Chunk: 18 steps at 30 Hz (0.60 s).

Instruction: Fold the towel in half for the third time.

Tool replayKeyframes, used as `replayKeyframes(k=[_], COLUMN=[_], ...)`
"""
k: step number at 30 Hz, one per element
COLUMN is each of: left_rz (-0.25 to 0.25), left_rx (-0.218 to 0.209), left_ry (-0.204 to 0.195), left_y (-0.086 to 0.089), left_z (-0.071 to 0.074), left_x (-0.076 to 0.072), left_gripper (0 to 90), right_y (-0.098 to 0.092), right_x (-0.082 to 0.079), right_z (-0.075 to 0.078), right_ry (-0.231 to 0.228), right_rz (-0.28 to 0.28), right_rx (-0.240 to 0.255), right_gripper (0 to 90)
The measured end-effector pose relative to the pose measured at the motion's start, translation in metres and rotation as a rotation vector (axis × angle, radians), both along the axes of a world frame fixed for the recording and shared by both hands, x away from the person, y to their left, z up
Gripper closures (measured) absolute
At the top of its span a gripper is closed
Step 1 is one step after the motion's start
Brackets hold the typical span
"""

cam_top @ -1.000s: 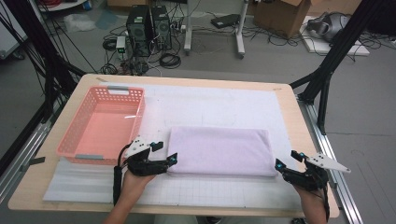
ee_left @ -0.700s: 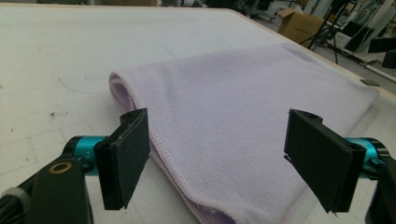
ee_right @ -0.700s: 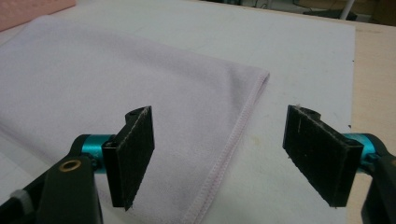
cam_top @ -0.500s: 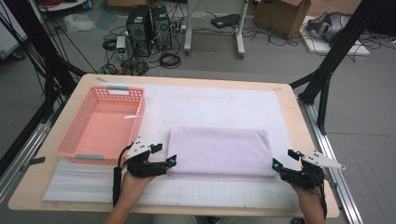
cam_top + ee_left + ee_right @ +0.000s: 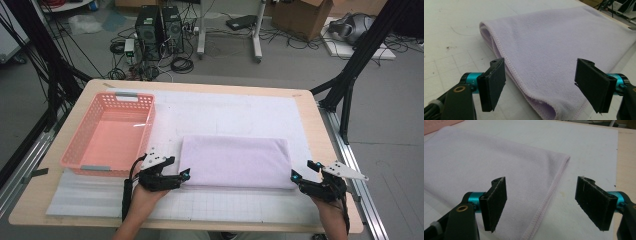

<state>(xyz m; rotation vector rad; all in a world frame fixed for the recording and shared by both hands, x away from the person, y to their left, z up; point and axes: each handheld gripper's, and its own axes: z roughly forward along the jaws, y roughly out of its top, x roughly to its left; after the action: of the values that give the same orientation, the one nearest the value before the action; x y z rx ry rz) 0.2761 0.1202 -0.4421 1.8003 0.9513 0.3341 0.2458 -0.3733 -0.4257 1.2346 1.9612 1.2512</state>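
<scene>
Little has moved since a second ago: both hands sit at the same spots at the towel's near corners, and the folded towel [image 5: 236,161] lies in the same rectangle. The right gripper [image 5: 299,176] seems to have edged a touch closer to its corner, though the shift is too slight to be sure of.

On the white mat [image 5: 240,112], the lilac towel rests flat, at about 3 o'clock from the pink basket [image 5: 107,135], which stands apart from it with nothing inside. At the towel's 8 o'clock corner the left gripper [image 5: 183,175] waits with its jaws spread; in the left gripper view the rolled, stitched edge [image 5: 506,62] runs up between the two black pads [image 5: 492,83], neither of which presses on the cloth. At the 4 o'clock corner the right gripper is likewise released; in the right gripper view the hemmed side [image 5: 551,192] passes between its pads [image 5: 495,202], the left pad over the cloth and the right one over bare mat.

So the pause reads as lining up rather than gripping: each tool straddles a corner, nothing is pinched yet. My guess is that the next move calls for both to dip and close on the corners together, likely for another fold or a lift toward the basket. The left side has several layers to catch; missing the bottom one would let the fold fall open.
</scene>
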Motion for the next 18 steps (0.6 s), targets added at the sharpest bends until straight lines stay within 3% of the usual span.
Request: replayKeyframes(k=[6,16,18], left_rz=[0.005,0.004,0.005], left_rx=[0.033,0.030,0.050], left_ry=[0.026,0.050,0.048], left_y=[-0.0044,-0.0033,-0.0029], left_z=[-0.0026,-0.0039,-0.0036], left_x=[0.0001,0.0011,-0.0001], left_gripper=[25.7,26.6,29.1], right_y=[-0.0002,0.0003,0.0018], right_x=[0.0011,0.0026,0.0027], right_z=[-0.0018,-0.0027,-0.0026], right_ry=[0.014,0.019,0.018], right_rz=[0.010,0.016,0.020], right_rx=[-0.002,-0.004,-0.003], right_gripper=[24.6,24.7,24.7])
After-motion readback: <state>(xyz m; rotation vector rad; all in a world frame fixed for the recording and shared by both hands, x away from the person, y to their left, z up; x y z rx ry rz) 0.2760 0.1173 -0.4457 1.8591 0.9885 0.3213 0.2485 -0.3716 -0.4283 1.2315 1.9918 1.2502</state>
